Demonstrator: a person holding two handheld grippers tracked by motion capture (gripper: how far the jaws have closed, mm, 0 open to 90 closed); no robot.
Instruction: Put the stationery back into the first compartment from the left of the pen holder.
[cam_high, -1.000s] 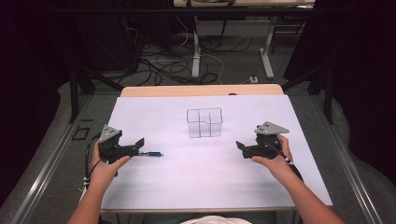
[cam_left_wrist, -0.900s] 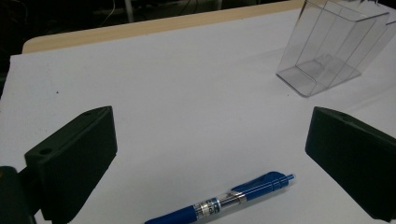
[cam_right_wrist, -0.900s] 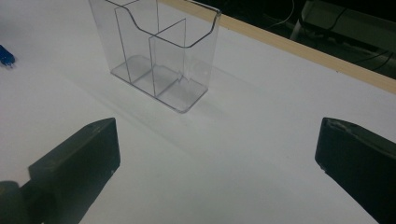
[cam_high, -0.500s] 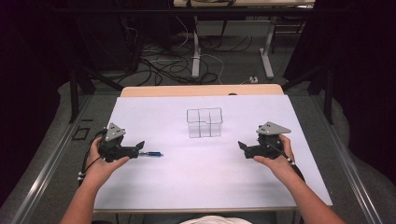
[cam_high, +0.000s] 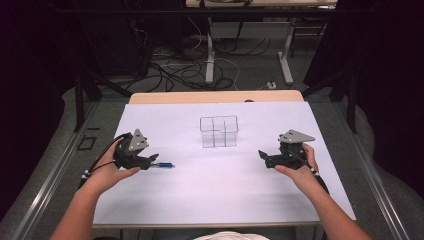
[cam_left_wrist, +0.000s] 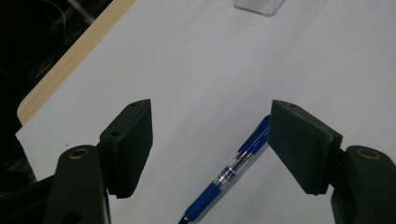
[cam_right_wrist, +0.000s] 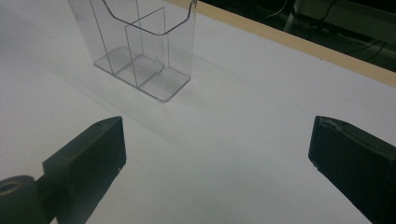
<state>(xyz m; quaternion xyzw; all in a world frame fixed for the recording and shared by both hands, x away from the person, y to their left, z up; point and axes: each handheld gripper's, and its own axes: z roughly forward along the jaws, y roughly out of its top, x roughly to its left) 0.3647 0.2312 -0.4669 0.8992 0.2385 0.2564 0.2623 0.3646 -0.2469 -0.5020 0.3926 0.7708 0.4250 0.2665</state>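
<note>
Left claw (cam_left_wrist: 210, 144) spread over pen (cam_left_wrist: 233, 172); clear organizer (cam_high: 218, 131) empty.

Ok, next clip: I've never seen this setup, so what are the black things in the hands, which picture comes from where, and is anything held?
No robot here: a person sits at a table and holds a hand-operated tool in each hand, the left gripper and the right gripper. The wide picture comes from a fixed camera above the person, looking down on the white table cover. The other two come from small cameras riding on each gripper, looking along its black fingers. On the cover stand a clear plastic divided holder and, lying flat, a blue ballpoint pen with a clear barrel. Nothing is held: both grippers are open. The pen lies between the left gripper's spread fingers, ungrasped; the right gripper points toward the holder.
</note>
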